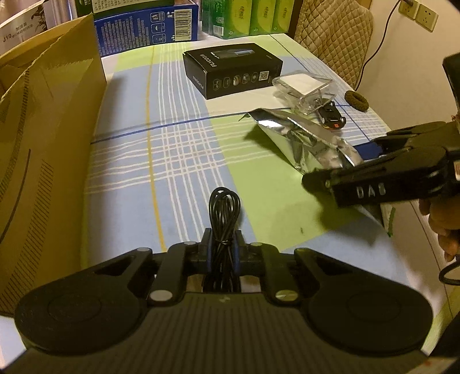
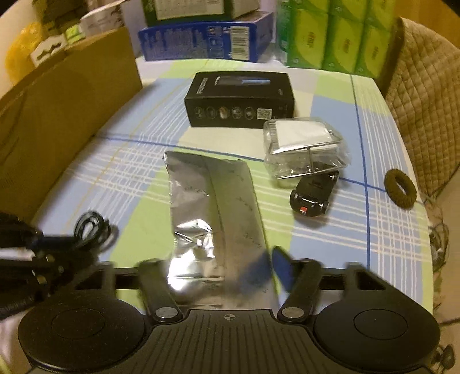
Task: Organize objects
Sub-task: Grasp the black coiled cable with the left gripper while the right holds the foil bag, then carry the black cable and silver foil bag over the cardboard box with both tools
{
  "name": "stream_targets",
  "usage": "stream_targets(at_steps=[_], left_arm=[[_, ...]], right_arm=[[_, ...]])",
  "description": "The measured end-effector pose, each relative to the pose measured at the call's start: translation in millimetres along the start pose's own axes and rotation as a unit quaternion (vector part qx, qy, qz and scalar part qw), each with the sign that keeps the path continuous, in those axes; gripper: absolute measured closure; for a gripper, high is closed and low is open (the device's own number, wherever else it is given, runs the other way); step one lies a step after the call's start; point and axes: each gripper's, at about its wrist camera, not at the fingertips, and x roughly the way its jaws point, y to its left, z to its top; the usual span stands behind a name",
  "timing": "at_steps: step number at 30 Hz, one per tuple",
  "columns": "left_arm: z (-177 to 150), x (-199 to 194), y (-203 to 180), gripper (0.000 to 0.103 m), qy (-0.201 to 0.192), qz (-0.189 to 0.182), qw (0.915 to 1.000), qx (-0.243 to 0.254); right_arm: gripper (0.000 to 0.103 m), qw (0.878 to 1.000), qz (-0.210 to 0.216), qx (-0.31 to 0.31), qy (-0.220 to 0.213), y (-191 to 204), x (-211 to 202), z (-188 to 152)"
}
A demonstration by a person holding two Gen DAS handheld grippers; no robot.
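We work over a table under a plaid cloth (image 1: 178,149) of blue, green and white, with one tall cardboard box (image 1: 49,143) at its left edge. At the back stand one blue carton (image 1: 149,26) with a barcode and a pack of green tissue packets (image 1: 244,17). On the cloth we count one black box (image 1: 233,69), its print too small for us to read, one clear plastic case (image 1: 302,86), one black toy car (image 1: 332,116) and one brown hair tie (image 1: 356,100). Our left gripper (image 1: 222,238) is pinched on one coiled black cable (image 1: 224,213), held above the cloth. Our right gripper (image 2: 221,267), marked "DAS" on its side, grips one crinkled silver foil bag (image 2: 212,201) at the table's near right.
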Motion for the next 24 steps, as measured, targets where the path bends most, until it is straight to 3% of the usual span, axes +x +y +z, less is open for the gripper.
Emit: stream_targets(at_steps=[5,10,24], left_arm=[[-1,-6,1,0.093,0.0,0.0,1.0,-0.005],[0,-19,1,0.093,-0.007,-0.004,0.9999,-0.012],[-15,-86,-3,0.093,-0.032,-0.01,0.9993,-0.018]], right_arm=[[0.06,1.0,0.004,0.002,0.004,4,-6,-2],[0.062,0.998,0.037,0.05,-0.006,4,-17,-7],[0.062,0.99,0.019,0.129,-0.057,42,-103,-46]])
